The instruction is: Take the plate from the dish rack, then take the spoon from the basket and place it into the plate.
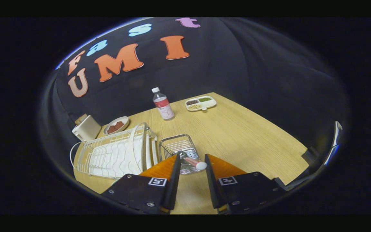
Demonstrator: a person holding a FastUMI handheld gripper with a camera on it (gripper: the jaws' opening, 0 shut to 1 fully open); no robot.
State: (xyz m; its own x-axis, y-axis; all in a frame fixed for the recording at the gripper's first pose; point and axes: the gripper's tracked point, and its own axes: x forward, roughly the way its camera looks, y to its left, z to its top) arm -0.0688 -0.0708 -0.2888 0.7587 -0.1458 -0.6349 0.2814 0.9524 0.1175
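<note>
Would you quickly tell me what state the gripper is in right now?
Gripper: open, holding nothing; the spoon lies in the gap between its fingertips, resting in the wire basket.

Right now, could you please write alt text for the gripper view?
The open gripper hovers over a wire basket, a spoon lying between its fingers. A dish rack stands beside the basket on the wooden table, a bottle beyond.

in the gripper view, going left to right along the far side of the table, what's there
White toaster-like box → round white dish of brown food → clear plastic bottle with red label → white divided tray of beans. Nearer, the open gripper hovers over the spoon in the wire basket.
</note>
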